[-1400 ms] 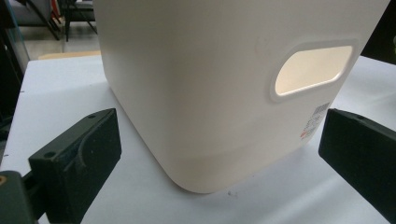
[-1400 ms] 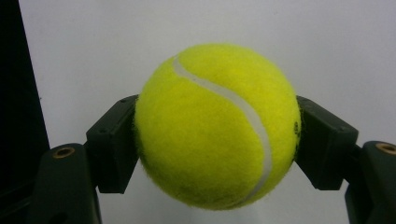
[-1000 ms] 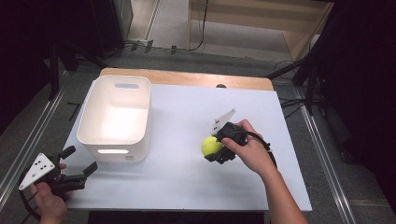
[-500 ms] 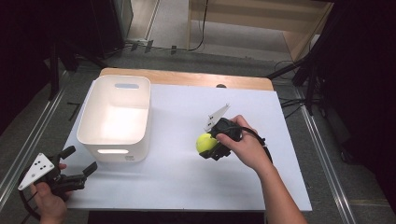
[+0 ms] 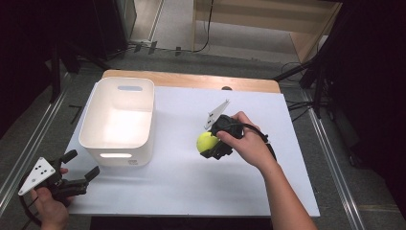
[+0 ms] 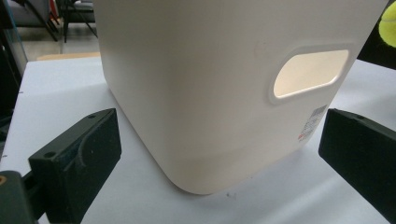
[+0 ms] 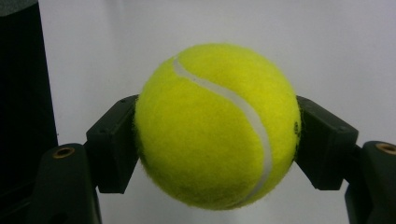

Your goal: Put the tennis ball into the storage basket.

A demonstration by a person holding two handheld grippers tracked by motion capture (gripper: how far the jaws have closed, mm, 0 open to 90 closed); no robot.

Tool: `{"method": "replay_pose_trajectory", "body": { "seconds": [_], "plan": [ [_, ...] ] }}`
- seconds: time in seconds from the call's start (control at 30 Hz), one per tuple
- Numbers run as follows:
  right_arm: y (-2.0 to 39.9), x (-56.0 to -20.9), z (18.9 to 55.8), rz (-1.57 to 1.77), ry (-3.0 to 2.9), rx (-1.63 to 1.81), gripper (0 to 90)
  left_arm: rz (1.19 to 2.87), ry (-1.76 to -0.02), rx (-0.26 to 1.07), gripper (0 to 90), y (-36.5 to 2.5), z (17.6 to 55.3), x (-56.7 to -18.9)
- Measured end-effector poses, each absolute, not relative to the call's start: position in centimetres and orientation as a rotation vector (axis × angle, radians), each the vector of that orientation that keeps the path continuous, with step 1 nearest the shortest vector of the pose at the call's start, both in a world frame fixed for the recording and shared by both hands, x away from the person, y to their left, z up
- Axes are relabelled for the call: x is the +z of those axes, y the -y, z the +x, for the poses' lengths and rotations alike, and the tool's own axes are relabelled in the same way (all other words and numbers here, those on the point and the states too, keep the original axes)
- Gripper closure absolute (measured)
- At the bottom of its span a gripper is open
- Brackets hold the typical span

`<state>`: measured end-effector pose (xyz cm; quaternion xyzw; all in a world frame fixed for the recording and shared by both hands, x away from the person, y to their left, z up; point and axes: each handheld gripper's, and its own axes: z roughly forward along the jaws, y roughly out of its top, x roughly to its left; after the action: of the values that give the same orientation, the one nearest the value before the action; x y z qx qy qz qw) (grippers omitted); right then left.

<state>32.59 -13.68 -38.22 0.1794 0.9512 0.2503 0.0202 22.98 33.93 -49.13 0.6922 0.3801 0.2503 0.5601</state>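
A yellow tennis ball (image 5: 206, 141) (image 7: 217, 126) is clamped between the jaws of my right gripper (image 5: 210, 146) (image 7: 217, 140), held over the middle of the white table (image 5: 182, 191). A white plastic bin (image 5: 119, 120) (image 6: 224, 84) with a handle slot stands at the table's left. My left gripper (image 5: 79, 167) (image 6: 219, 154) rests open at the front left corner, its jaws spread wide and pointing at the bin's near wall, nothing between them.
A wooden strip (image 5: 191, 80) runs along the table's far edge. Dark stands and cables (image 5: 306, 72) sit on the floor beyond. Bare table surface lies in front of and to the right of the bin.
My right gripper has carried the ball leftward, toward the bin. The left gripper has stayed put.
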Motion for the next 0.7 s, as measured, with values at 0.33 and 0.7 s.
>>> {"method": "replay_pose_trajectory", "body": {
  "seconds": [0.33, 0.7],
  "plan": [
    [12.9, -37.5, 33.1, 0.534, -2.970, 0.777, 23.5, 1.630, -0.894, 0.588, 0.0, -33.9, 23.0, -49.1],
    [11.9, -36.8, 33.5, 0.511, -2.976, 0.776, 23.5, 1.631, -0.894, 0.588, 0.0, -34.0, 23.0, -49.1]
  ]
}}
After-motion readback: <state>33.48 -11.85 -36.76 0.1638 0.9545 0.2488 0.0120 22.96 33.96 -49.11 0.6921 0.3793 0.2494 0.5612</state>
